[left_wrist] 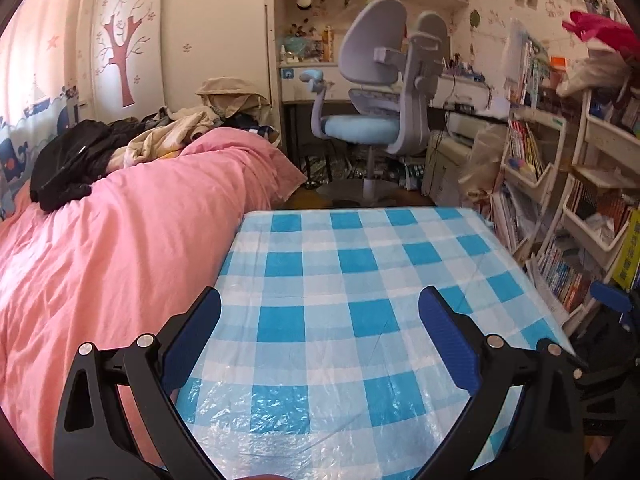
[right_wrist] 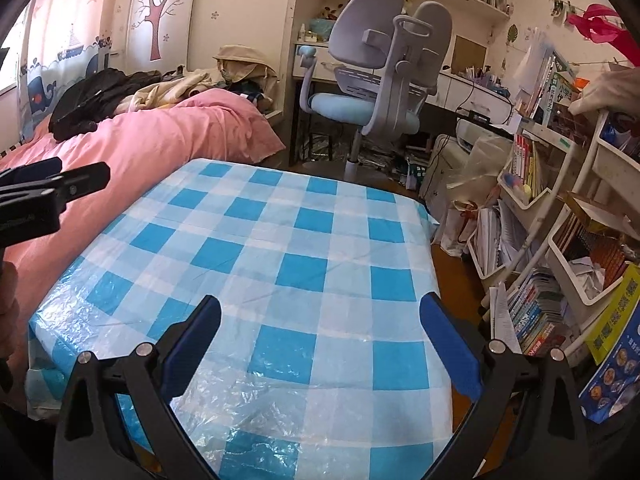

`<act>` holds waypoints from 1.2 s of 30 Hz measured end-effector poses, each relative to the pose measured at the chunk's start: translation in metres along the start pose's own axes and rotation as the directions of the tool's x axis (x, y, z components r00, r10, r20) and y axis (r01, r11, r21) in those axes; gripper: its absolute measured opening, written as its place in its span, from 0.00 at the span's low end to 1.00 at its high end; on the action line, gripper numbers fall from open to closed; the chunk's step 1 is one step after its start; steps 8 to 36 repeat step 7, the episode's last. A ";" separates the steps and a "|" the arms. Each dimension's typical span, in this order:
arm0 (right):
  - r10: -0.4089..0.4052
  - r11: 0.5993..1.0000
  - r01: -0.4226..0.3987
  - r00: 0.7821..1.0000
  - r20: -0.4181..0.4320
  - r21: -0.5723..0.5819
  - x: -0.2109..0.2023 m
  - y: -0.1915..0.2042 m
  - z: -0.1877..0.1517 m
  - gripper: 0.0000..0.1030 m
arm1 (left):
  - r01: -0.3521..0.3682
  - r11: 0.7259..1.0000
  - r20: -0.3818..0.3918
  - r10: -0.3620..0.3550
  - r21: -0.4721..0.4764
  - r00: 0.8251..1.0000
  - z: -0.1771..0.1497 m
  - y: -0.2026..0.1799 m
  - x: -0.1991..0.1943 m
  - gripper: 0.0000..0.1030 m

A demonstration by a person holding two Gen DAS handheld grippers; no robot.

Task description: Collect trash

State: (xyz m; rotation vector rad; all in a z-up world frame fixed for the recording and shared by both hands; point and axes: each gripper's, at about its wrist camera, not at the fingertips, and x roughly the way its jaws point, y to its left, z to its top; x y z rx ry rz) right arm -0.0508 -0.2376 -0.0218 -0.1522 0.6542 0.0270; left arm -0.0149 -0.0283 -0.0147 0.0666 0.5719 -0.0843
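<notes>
Cluttered bedroom on show, and front and centre sits the worktop point(left_wrist: 360, 280), draped in a blue-and-white checked plastic cover. Both views run across it from the near edge to the far edge, and not a scrap of trash shows on it anywhere. That is the big story right now: no trash item can be picked out in either view, so where it lies cannot be told.

The left gripper point(left_wrist: 320, 336) hangs over the near edge of the worktop with its blue-padded fingers spread wide, nothing between them. The right gripper point(right_wrist: 320, 340) matches it, jaws wide apart and empty, out over the near right part of the cover. In the right wrist view the left gripper also pokes in from the left, above the pink bed point(right_wrist: 160, 140).

Beyond the far edge stands a grey chair point(left_wrist: 380, 80) with a blue seat, and off the right edge a white bookshelf point(right_wrist: 560, 220) stuffed with books and crumpled paper. No bin or bag for collecting is clearly visible either.

As a judgement, either the worktop is already cleared or nothing has been laid out yet; these views cannot settle which. Neither gripper carries anything.
</notes>
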 end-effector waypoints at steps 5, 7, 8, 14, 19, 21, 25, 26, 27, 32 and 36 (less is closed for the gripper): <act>-0.001 1.000 0.001 1.000 -0.002 0.020 0.005 -0.003 0.002 0.93 | -0.025 0.999 -0.040 0.026 0.040 0.999 -0.001 -0.003 0.007 0.93; 0.000 1.000 0.000 1.000 -0.005 0.017 0.007 -0.002 0.002 0.93 | -0.021 0.999 -0.045 0.022 0.031 0.999 0.000 -0.001 0.008 0.93; 0.000 1.000 0.000 1.000 -0.005 0.017 0.007 -0.002 0.002 0.93 | -0.021 0.999 -0.045 0.022 0.031 0.999 0.000 -0.001 0.008 0.93; 0.000 1.000 0.000 1.000 -0.005 0.017 0.007 -0.002 0.002 0.93 | -0.021 0.999 -0.045 0.022 0.031 0.999 0.000 -0.001 0.008 0.93; 0.000 1.000 0.000 1.000 -0.005 0.017 0.007 -0.002 0.002 0.93 | -0.021 0.999 -0.045 0.022 0.031 0.999 0.000 -0.001 0.008 0.93; 0.000 1.000 0.000 1.000 -0.005 0.017 0.007 -0.002 0.002 0.93 | -0.021 0.999 -0.045 0.022 0.031 0.999 0.000 -0.001 0.008 0.93; 0.000 1.000 0.000 1.000 -0.005 0.017 0.007 -0.002 0.002 0.93 | -0.021 0.999 -0.045 0.022 0.031 0.999 0.000 -0.001 0.008 0.93; 0.000 1.000 0.000 1.000 -0.005 0.017 0.007 -0.002 0.002 0.93 | -0.021 0.999 -0.045 0.022 0.031 0.999 0.000 -0.001 0.008 0.93; 0.000 1.000 0.000 1.000 -0.005 0.017 0.007 -0.002 0.002 0.93 | -0.021 0.999 -0.045 0.022 0.031 0.999 0.000 -0.001 0.008 0.93; 0.000 1.000 0.000 1.000 -0.005 0.017 0.007 -0.002 0.002 0.93 | -0.021 0.999 -0.045 0.022 0.031 0.999 0.000 -0.001 0.008 0.93; 0.000 1.000 0.000 1.000 -0.005 0.017 0.007 -0.002 0.002 0.93 | -0.021 0.999 -0.045 0.022 0.031 0.999 0.000 -0.001 0.008 0.93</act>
